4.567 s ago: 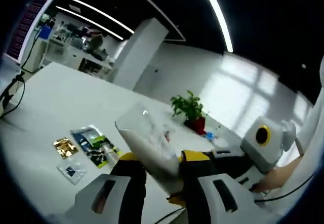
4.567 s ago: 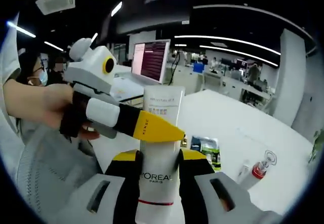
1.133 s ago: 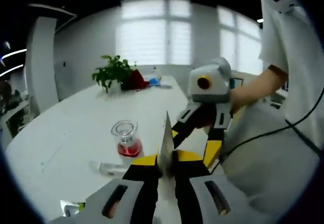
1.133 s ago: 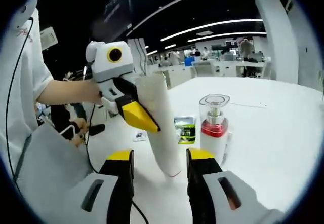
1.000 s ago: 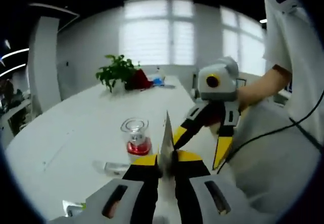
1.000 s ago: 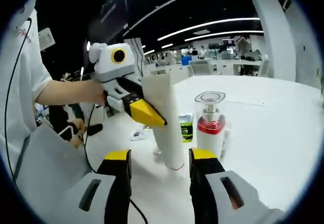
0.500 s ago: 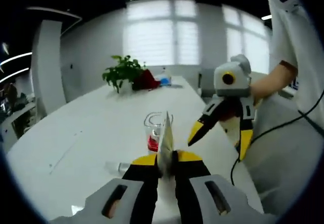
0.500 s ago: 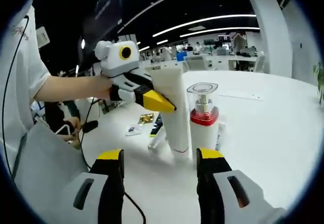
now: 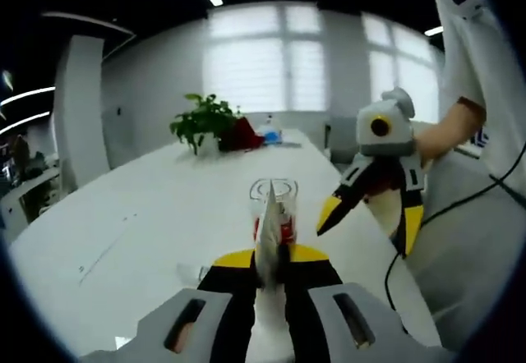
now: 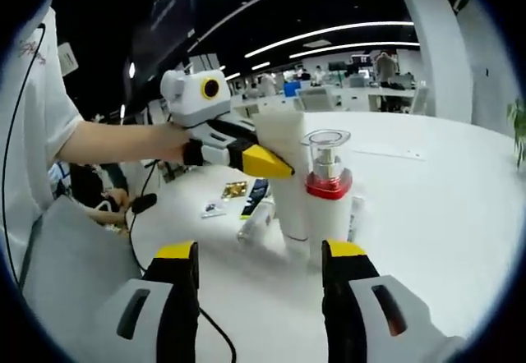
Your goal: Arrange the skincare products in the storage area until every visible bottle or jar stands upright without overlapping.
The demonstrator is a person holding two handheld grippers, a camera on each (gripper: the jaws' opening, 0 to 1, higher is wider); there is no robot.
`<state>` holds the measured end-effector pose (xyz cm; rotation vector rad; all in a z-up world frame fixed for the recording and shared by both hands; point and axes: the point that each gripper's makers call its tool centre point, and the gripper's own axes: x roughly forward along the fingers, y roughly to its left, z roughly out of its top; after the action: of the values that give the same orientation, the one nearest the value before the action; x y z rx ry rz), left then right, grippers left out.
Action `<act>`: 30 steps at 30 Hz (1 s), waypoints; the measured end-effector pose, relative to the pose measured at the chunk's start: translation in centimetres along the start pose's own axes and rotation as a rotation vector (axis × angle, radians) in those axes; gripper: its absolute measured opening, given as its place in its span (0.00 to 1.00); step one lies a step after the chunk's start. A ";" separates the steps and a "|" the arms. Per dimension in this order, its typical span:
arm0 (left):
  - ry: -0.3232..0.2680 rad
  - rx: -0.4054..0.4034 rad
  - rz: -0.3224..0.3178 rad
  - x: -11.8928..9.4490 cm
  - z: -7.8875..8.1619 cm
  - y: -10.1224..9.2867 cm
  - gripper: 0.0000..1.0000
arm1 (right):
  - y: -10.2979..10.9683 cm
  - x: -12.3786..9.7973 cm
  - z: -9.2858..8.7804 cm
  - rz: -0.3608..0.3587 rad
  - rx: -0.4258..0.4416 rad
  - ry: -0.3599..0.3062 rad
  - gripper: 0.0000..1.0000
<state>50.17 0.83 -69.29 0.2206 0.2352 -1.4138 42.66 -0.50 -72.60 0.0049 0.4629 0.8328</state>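
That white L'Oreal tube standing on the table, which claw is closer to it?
Left. The left claw is clamped on the white tube, beside the pump bottle. The right claw hangs open, short of the tube.

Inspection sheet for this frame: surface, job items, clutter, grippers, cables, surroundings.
Surface: white table, mostly bare.
Job's things: white tube standing on its cap, held near its top; pump bottle with red collar upright right beside it; whether they touch cannot be told. A small tube lies flat.
Clutter: sachets lying flat.
Grippers: left gripper shut on the white tube; right gripper open, empty.
Cables: black cable hanging beside the table.
Surroundings: potted plant, windows, office desks.
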 end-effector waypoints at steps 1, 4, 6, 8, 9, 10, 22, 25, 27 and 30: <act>-0.007 -0.007 0.006 0.0 0.0 0.1 0.09 | 0.0 0.0 0.0 -0.001 0.001 0.000 0.61; -0.017 -0.021 -0.002 0.0 0.1 0.1 0.10 | -0.1 0.0 -0.1 -0.003 0.004 0.003 0.61; -0.023 -0.029 -0.010 0.0 0.1 0.1 0.10 | -0.1 0.0 -0.1 -0.002 0.006 0.003 0.61; -0.025 -0.061 -0.018 -0.1 0.0 0.1 0.10 | -0.1 0.0 -0.2 -0.001 0.005 0.005 0.61; -0.028 -0.059 -0.021 -0.1 0.0 0.1 0.10 | -0.1 0.0 -0.2 -0.001 0.004 0.005 0.61; -0.028 -0.061 -0.021 -0.1 0.0 0.1 0.09 | -0.1 0.0 -0.1 0.000 0.005 0.004 0.61; -0.016 -0.105 -0.015 -0.3 -0.1 0.2 0.11 | -0.2 0.0 -0.2 -0.015 0.000 0.013 0.64; -0.011 -0.095 0.001 -0.5 0.1 0.5 0.14 | -0.2 0.0 -0.3 -0.015 0.001 0.016 0.64; -0.006 -0.096 0.010 -0.7 0.2 0.5 0.17 | -0.2 0.0 -0.4 -0.014 0.002 0.020 0.65; 0.009 -0.093 0.028 -1.1 0.0 0.5 0.23 | -0.2 0.1 -0.5 -0.016 -0.001 0.025 0.67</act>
<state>50.49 1.96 -68.95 0.1526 0.3035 -1.3710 42.69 -0.67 -73.11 -0.0104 0.4855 0.8179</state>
